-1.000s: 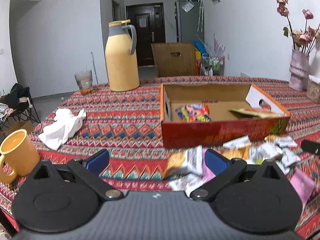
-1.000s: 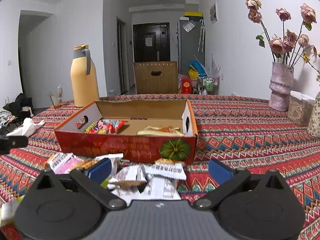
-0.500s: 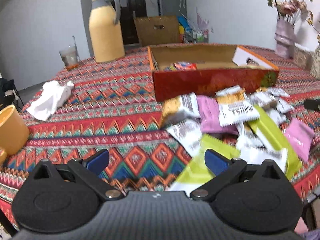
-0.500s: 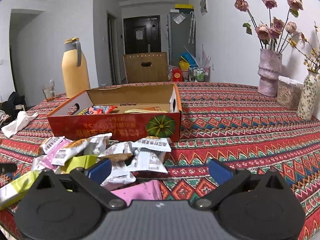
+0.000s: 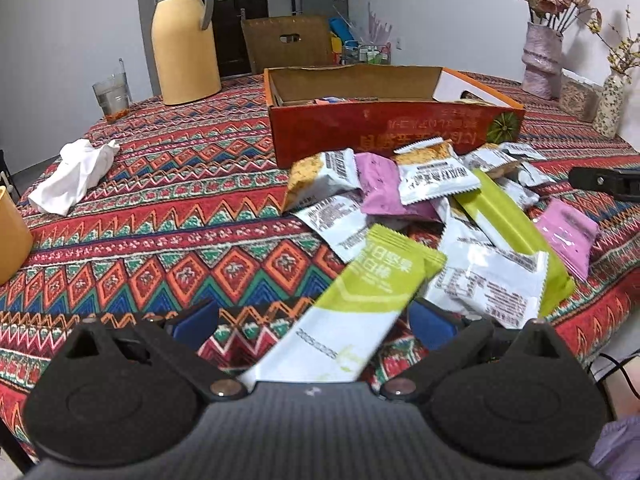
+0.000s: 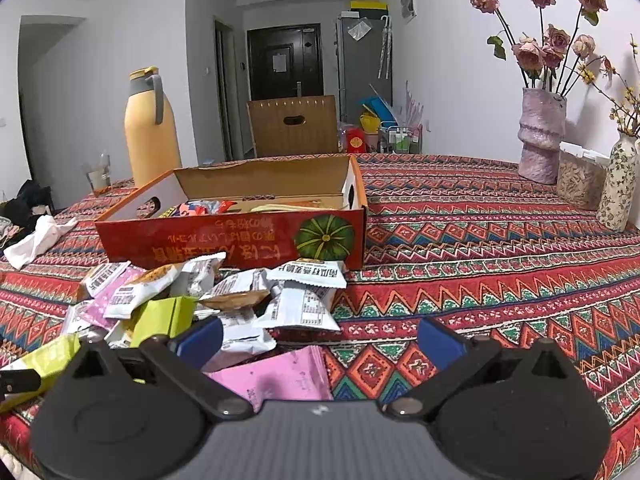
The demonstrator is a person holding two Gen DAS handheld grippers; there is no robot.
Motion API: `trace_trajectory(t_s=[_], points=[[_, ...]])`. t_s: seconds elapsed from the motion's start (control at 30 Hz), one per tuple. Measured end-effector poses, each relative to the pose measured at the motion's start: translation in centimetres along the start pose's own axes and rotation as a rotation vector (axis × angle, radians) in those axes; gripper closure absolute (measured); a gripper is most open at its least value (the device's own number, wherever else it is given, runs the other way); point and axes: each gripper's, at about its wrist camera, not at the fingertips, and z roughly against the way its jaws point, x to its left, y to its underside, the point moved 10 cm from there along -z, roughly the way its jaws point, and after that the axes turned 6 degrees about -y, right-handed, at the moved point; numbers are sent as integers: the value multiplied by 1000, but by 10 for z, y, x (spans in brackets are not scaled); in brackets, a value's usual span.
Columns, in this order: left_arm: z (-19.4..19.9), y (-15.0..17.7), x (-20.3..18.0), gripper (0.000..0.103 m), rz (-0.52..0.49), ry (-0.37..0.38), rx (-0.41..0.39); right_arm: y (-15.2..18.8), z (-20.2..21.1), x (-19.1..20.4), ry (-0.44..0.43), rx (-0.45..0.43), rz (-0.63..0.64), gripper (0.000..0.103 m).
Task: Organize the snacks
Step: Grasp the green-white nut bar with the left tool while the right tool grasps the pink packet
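Both grippers, left and right, hang spread wide, gripping nothing. Snack packets lie heaped before a red box.

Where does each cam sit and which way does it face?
Left wrist: on the left hand-held gripper, facing across the snack pile to the red box; own fingers open over a green packet.
Right wrist: on the right hand-held gripper, low at the table edge, facing the box head-on; own fingers open above a pink packet.
Shared: box, pile, yellow jug, pink vase.
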Motion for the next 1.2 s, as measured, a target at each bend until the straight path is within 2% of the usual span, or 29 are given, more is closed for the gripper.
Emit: trace_trajectory(t_s=[0.1, 0.17, 0.23, 0.27, 0.37, 0.43, 0.5, 0.7, 0.93, 1.2], points=[[0, 5, -3, 3, -10, -7, 6, 1, 1, -1, 1, 0, -3, 0], [-3, 7, -3, 12, -2, -3, 17, 2, 1, -1, 2, 2, -6, 0], [-6, 9, -3, 26, 14, 1, 34, 3, 1, -1, 0, 5, -6, 0], [-7, 10, -4, 27, 26, 13, 42, 4, 1, -1, -1, 6, -6, 0], [-5, 9, -6, 42, 43, 20, 32, 8, 0, 0, -5, 14, -3, 0], [-4, 8, -8, 58, 50, 32, 25, 11, -1, 0, -7, 20, 0, 0], [-2, 7, -12, 64, 55, 44, 19, 14, -2, 1, -10, 28, 2, 0], [0, 4, -17, 66, 74, 47, 4, 24, -7, 2, -17, 54, 4, 0], [11, -13, -14, 66, 91, 29, -51, 27, -7, 8, -39, 68, 32, 0], [14, -29, -15, 66, 122, 10, -88, 36, -22, 18, -60, 129, 95, 0]])
